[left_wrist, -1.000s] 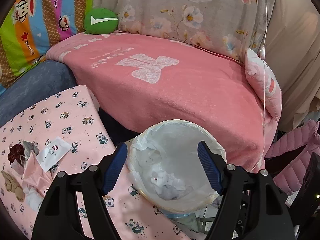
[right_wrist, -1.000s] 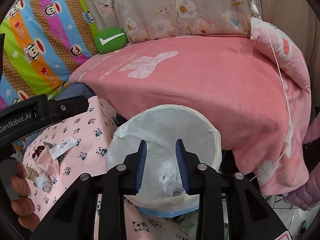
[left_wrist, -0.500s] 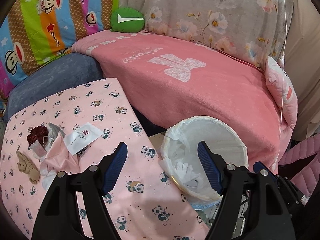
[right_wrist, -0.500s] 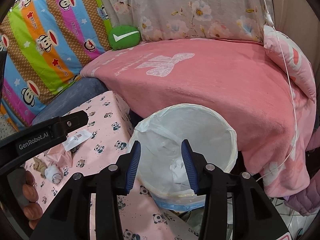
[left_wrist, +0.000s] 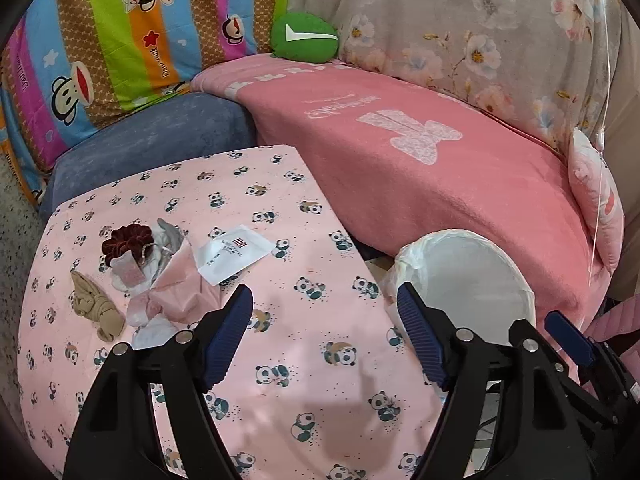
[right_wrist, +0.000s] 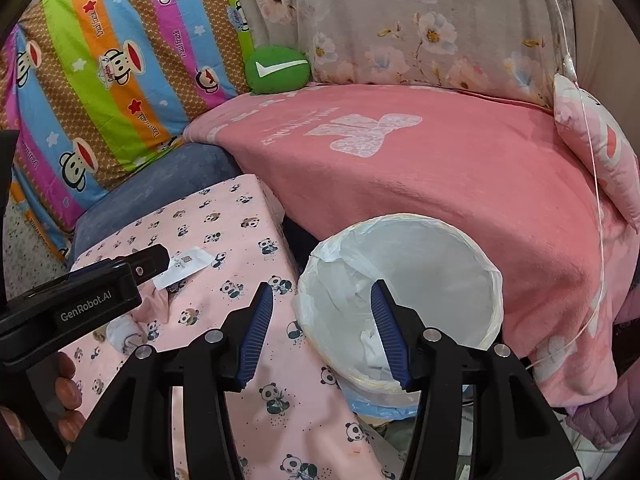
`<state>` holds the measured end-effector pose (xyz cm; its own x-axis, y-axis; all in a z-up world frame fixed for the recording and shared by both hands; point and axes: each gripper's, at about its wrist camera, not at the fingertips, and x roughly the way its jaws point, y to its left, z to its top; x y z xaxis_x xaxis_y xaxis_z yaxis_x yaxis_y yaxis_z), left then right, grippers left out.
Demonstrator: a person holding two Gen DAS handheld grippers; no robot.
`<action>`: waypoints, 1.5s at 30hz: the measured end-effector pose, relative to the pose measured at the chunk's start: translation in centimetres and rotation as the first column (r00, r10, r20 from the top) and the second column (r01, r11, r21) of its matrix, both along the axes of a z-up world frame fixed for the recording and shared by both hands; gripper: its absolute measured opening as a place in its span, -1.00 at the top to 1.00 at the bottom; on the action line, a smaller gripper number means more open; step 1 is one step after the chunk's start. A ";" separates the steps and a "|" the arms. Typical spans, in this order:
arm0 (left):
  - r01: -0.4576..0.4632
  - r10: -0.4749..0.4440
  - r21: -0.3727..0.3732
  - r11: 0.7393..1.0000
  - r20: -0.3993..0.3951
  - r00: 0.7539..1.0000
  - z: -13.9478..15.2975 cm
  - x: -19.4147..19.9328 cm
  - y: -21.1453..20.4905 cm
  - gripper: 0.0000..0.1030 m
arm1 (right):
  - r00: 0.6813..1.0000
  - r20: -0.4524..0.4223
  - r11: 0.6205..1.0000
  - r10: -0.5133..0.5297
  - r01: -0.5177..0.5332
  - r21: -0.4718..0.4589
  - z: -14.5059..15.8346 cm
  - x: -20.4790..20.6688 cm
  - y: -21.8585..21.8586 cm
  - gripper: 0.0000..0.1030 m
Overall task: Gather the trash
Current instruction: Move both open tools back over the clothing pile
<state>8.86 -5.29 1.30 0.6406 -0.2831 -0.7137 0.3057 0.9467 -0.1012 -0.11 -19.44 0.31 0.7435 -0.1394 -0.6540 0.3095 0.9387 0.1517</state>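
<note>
A small trash pile lies on the panda-print table (left_wrist: pixel 304 360): a white packet (left_wrist: pixel 236 254), crumpled pink wrapping (left_wrist: pixel 180 288), a dark red scrunchie (left_wrist: pixel 126 242), a tan rag (left_wrist: pixel 94 308) and white tissue (left_wrist: pixel 152 330). My left gripper (left_wrist: pixel 322 300) hovers over the cloth just right of the pile, jaws wide and opening a little, nothing between them. A bin with a white liner (right_wrist: pixel 420 272) stands beside the table, with crumpled tissue (right_wrist: pixel 374 348) inside. Above its near rim my right gripper (right_wrist: pixel 322 294) is opening and holds nothing.
A sofa under a pink blanket (left_wrist: pixel 440 184) runs behind the table and the bin (left_wrist: pixel 472 280). A green cushion (left_wrist: pixel 304 36), a striped monkey blanket (left_wrist: pixel 120 40) and a blue cushion (left_wrist: pixel 160 140) sit at the back left. A thin white cord (right_wrist: pixel 596 184) hangs at right.
My left gripper swung left from over the bin to above the table, bringing the trash pile nearer. The right gripper's jaws widened and it drifted left, so the bin sits more to its right.
</note>
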 end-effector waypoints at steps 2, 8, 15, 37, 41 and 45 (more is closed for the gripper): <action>-0.016 0.016 0.001 1.000 -0.006 1.000 -0.2 0.0 0.7 -0.42 | 1.000 -0.002 1.000 0.007 -0.007 -0.003 0.1 0.1 0.5 -0.02; -0.064 0.064 0.014 0.998 -0.027 0.998 -1.3 0.3 2.8 -0.45 | 1.000 -0.008 1.000 0.025 -0.025 -0.008 0.1 0.5 1.8 -0.02; -0.122 0.123 0.024 0.992 -0.048 0.991 -2.4 0.9 5.4 -0.60 | 0.999 -0.014 0.999 0.050 -0.050 -0.012 0.0 1.2 3.6 -0.03; -0.078 0.087 0.110 0.991 -0.085 0.993 -9.0 3.8 13.2 -0.73 | 0.986 -0.069 0.988 0.152 -0.149 0.043 -2.5 5.3 9.6 -0.04; -0.054 0.065 0.097 0.994 -0.113 0.991 -10.4 4.5 13.8 -0.73 | 0.981 -0.087 0.984 0.175 -0.171 0.054 -3.3 6.5 10.9 -0.04; -0.045 0.056 0.076 0.996 -0.146 0.988 -11.5 5.1 14.4 -0.71 | 0.975 -0.106 0.980 0.194 -0.188 0.064 -4.1 7.6 12.0 -0.04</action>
